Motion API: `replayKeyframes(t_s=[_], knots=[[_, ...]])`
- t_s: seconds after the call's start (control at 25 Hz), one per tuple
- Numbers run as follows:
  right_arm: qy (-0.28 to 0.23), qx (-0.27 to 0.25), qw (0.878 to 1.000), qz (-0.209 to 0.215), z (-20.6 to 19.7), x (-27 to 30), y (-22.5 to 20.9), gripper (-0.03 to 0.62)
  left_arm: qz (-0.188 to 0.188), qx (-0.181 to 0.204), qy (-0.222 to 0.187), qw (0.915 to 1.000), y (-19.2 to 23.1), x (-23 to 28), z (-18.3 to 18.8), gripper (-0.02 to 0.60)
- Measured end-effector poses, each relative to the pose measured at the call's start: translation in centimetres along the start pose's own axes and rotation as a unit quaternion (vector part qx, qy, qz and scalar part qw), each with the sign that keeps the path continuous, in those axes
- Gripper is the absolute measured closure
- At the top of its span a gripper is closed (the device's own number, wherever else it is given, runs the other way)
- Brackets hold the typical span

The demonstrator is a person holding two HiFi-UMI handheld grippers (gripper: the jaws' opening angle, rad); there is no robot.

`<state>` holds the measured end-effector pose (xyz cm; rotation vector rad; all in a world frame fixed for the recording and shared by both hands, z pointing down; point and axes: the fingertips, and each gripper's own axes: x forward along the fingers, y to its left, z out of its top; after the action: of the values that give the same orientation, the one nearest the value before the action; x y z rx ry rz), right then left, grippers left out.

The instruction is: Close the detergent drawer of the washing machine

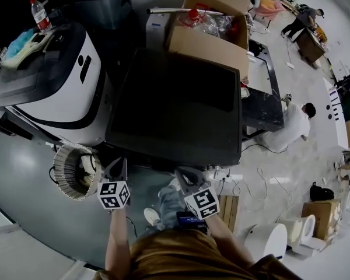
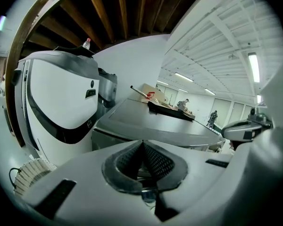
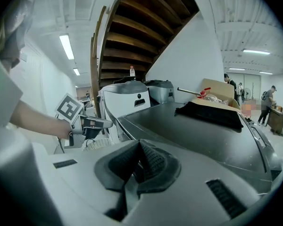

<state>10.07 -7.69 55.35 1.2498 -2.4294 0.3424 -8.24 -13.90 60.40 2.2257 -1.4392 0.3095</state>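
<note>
Bottle (image 1: pixel 39 15) with red label, left claw (image 2: pixel 142 144) pinched together, right claw (image 3: pixel 140 144) likewise.

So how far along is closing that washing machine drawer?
Nothing visibly done: the detergent drawer shows in no view. In hand: the left gripper and right gripper, both shut and empty, hang near the front edge of the dark-topped washing machine, touching nothing. Remaining, it seems: reaching the drawer and pushing it in.

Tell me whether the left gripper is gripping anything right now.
No: in the left gripper view the left gripper has its jaws pressed together with nothing between them.
</note>
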Motion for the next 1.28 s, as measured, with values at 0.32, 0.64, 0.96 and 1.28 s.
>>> replayKeyframes(t_s=[0.32,0.64,0.96,1.28], knots=[[-0.03,0.001,1.0,-0.009,2.0,-1.7,2.0,0.582,-0.011,0.006,-0.029,0.9995,-2.4,-3.9,1.9,0.557],[-0.055,0.011,0.998,-0.037,2.8,-4.0,2.5,0.582,-0.028,0.021,-0.083,0.9959,-5.0,-7.9,5.2,0.557],[-0.07,0.003,0.996,-0.049,3.2,-5.9,3.4,0.582,-0.023,0.023,-0.116,0.9927,-5.6,-11.0,6.6,0.557],[-0.074,0.014,0.996,-0.048,2.9,-7.3,3.8,0.582,-0.022,0.023,-0.125,0.9917,-5.5,-12.5,6.4,0.557]])
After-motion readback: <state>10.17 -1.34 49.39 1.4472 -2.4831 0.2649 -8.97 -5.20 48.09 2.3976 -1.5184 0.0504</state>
